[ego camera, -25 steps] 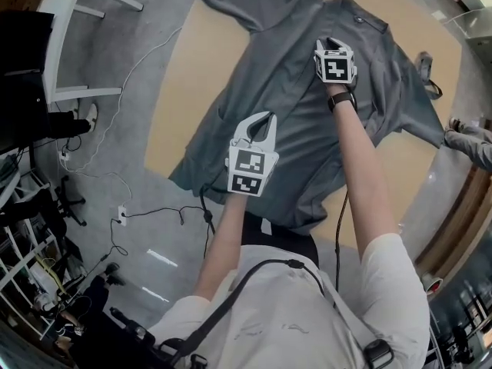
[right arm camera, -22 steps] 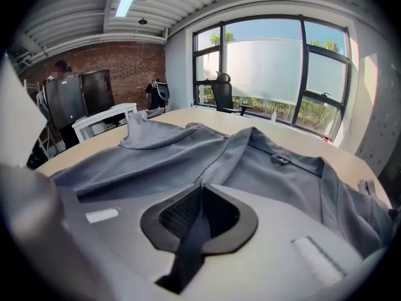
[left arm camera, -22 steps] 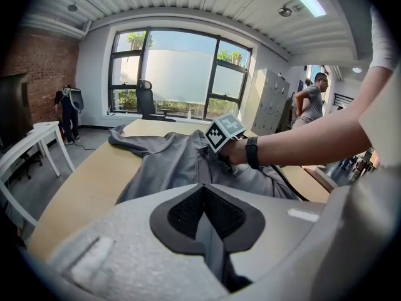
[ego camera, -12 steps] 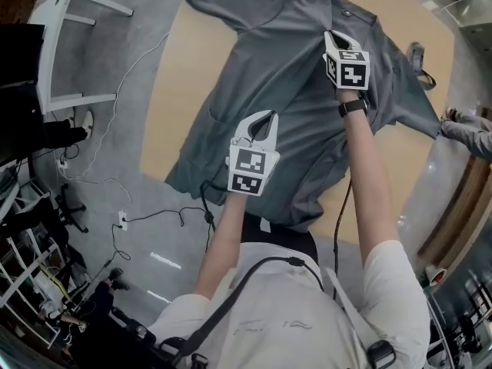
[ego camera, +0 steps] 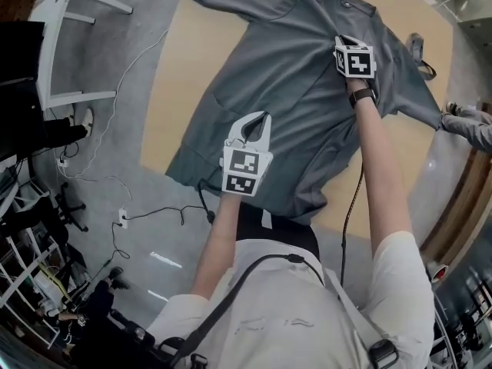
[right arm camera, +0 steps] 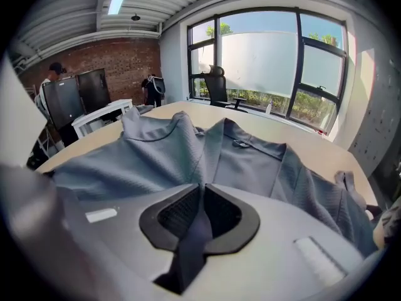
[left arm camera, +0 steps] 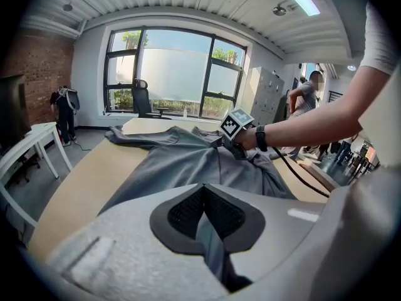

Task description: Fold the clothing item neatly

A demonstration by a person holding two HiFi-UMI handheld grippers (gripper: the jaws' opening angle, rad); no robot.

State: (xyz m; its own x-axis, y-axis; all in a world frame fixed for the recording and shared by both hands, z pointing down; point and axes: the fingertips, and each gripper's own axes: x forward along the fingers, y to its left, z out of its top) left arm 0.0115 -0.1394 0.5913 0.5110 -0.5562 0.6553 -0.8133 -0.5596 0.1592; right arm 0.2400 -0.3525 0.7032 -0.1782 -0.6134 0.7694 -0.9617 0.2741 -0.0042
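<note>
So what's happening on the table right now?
A person is working on a grey shirt spread over a wooden table, with a tool in each hand. The left tool is shut on a pinch of fabric towards the hem. The right tool is shut on fabric higher up, just below the collar. The sleeves lie spread out and no fold shows yet.

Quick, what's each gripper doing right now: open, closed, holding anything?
Left gripper: closed, pinching a fold of the grey shirt.
Right gripper: closed, pinching the grey shirt too.
</note>
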